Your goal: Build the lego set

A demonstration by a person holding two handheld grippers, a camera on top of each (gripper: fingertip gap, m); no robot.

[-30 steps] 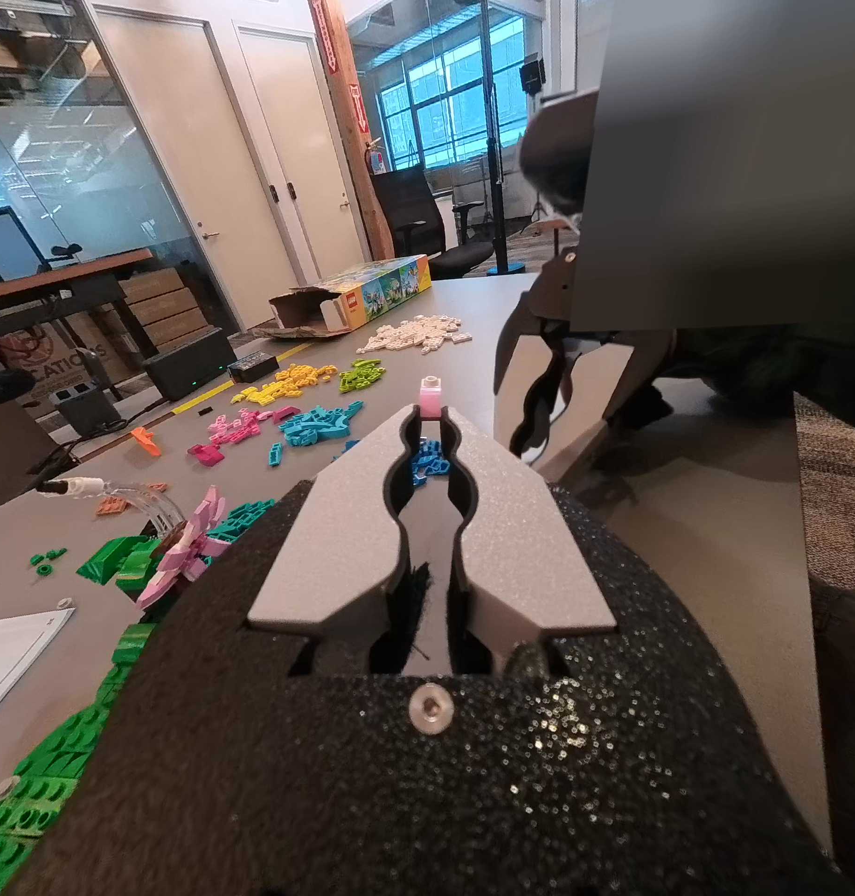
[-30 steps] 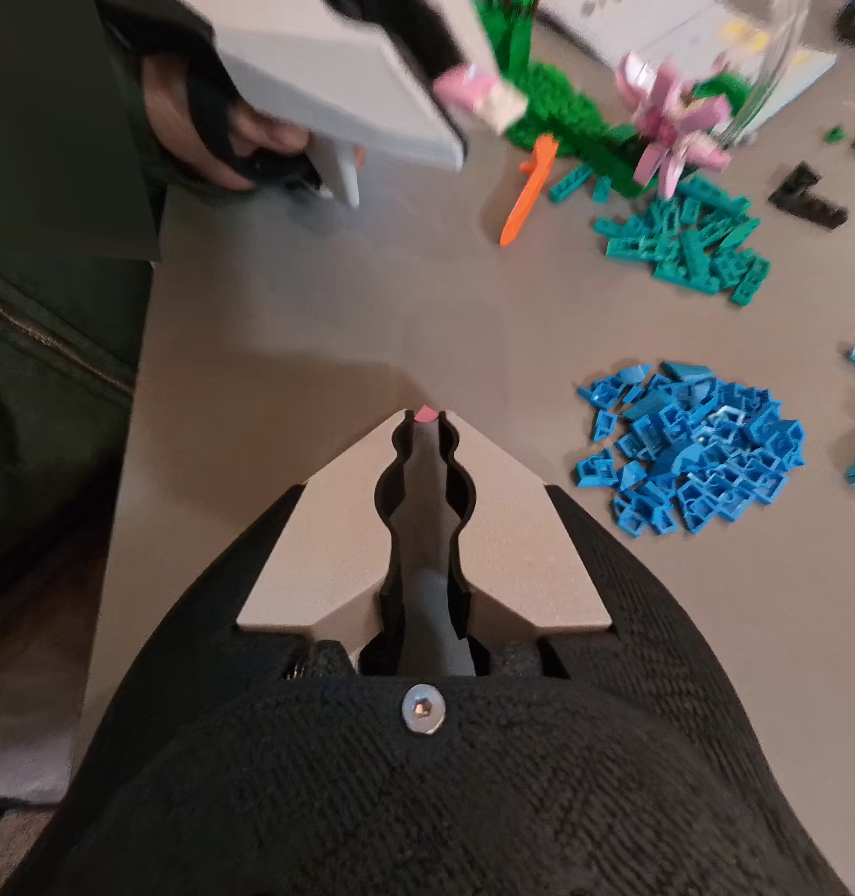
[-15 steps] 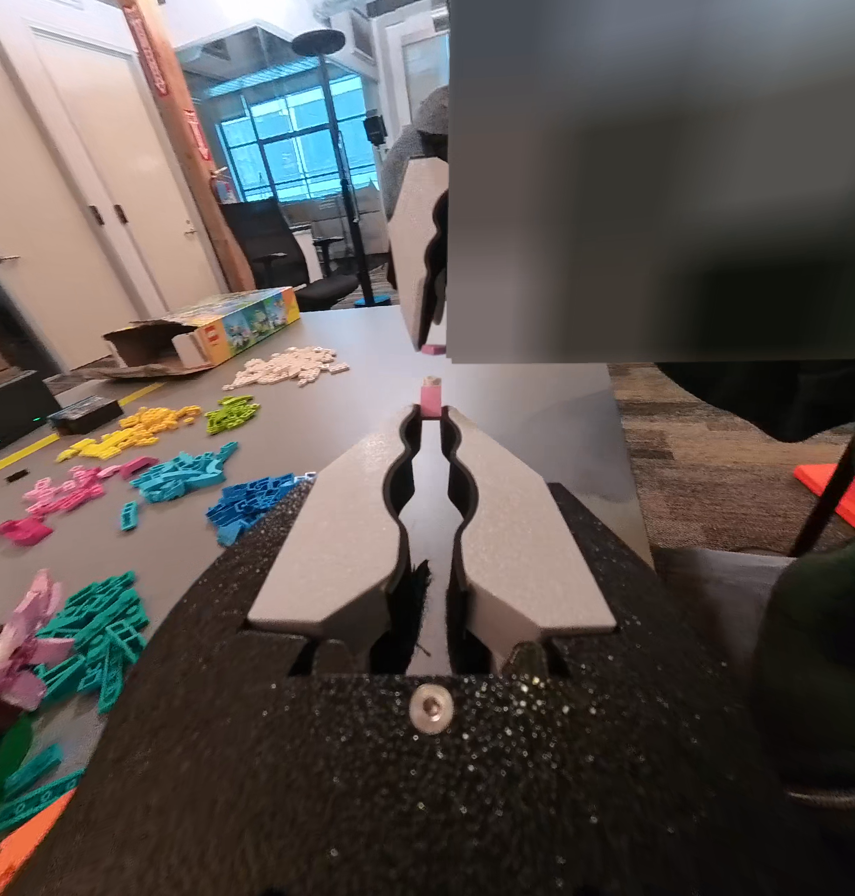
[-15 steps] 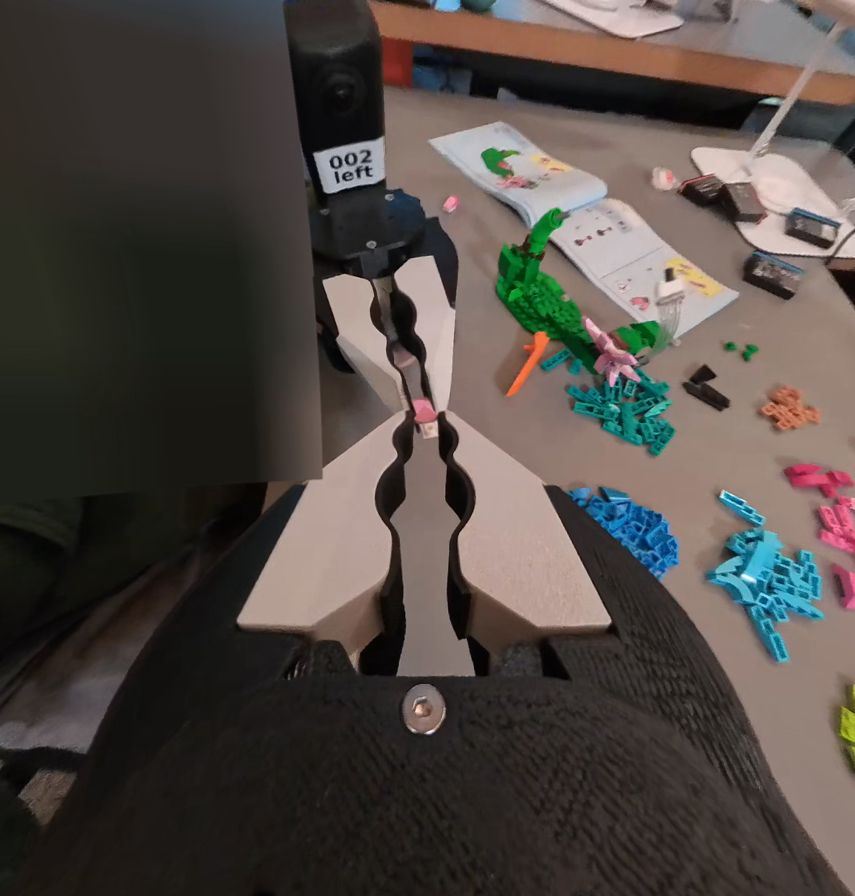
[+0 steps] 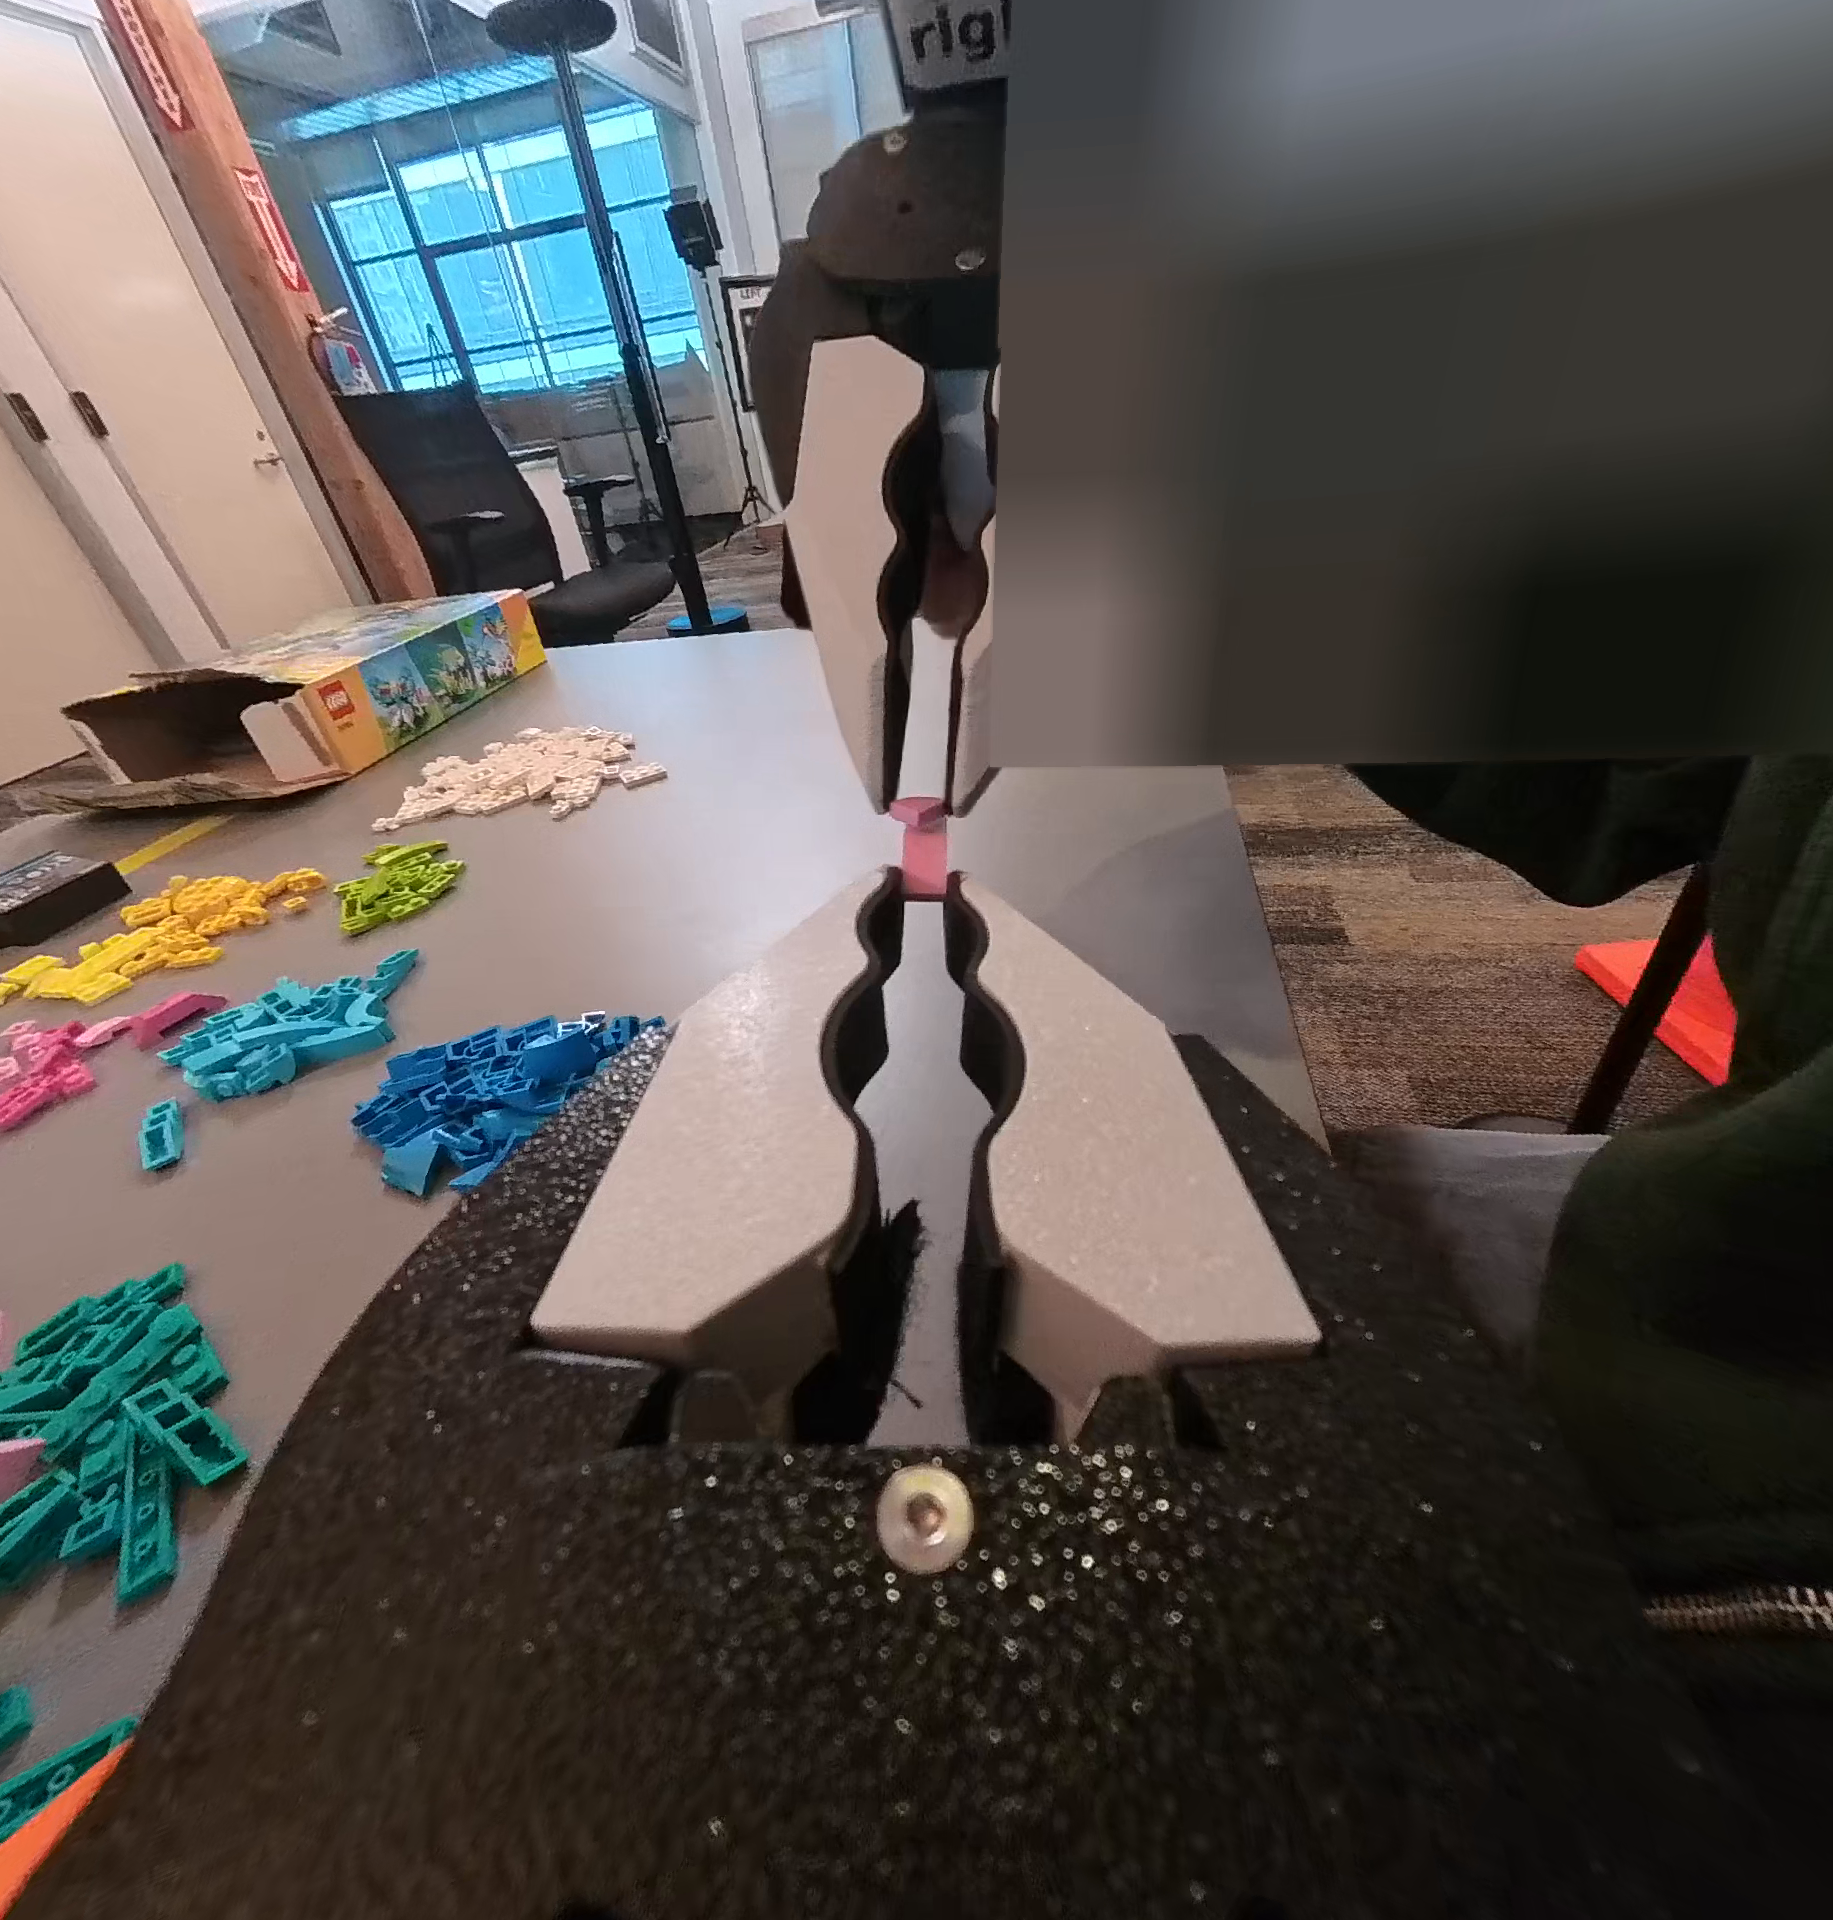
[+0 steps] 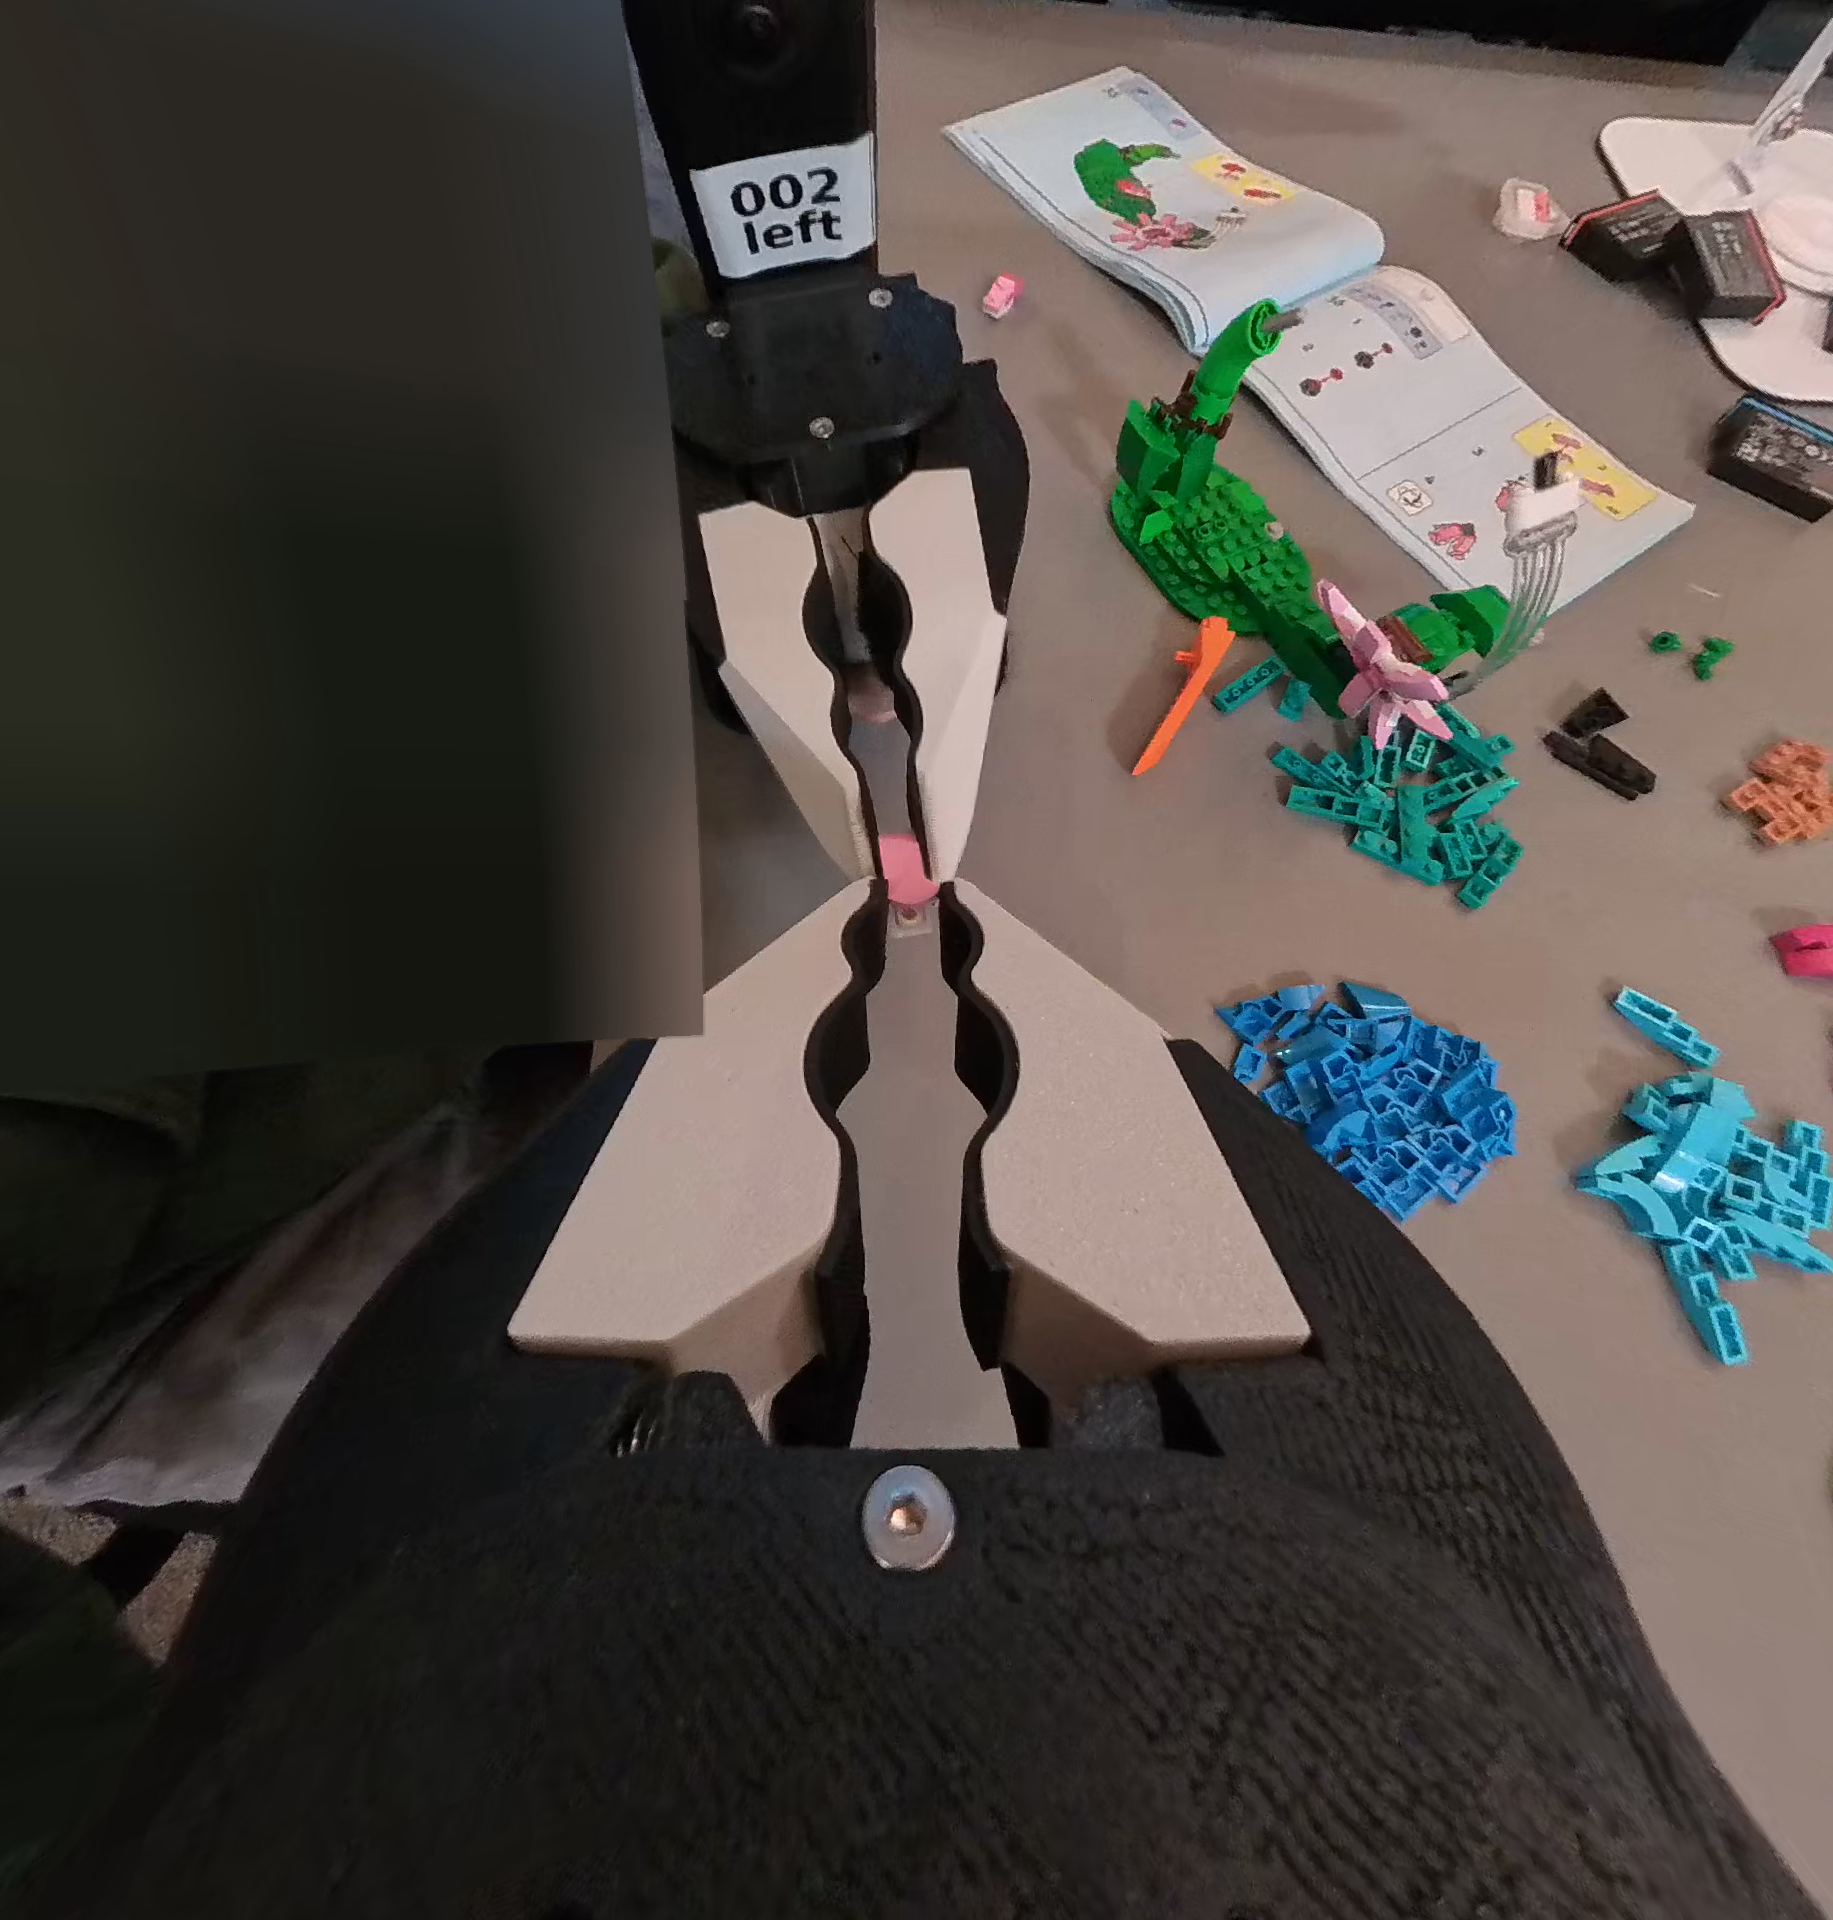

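Even indoor light, wide-angle edge distortion

Both cameras sit just behind their own fingers and face one another across the near edge of the grey table (image 5: 746,717). The left wrist view looks level along the tabletop, away from the blue brick pile (image 5: 476,1091), toward the open set box (image 5: 299,686) and the windows beyond it. The right wrist view looks steeply down, with the same blue brick pile (image 6: 1379,1101) to its right and the instruction booklet (image 6: 1307,312) beyond. Each lens sees the opposite gripper close up; both share the blue pile and the teal pile (image 5: 91,1413) (image 6: 1411,800).
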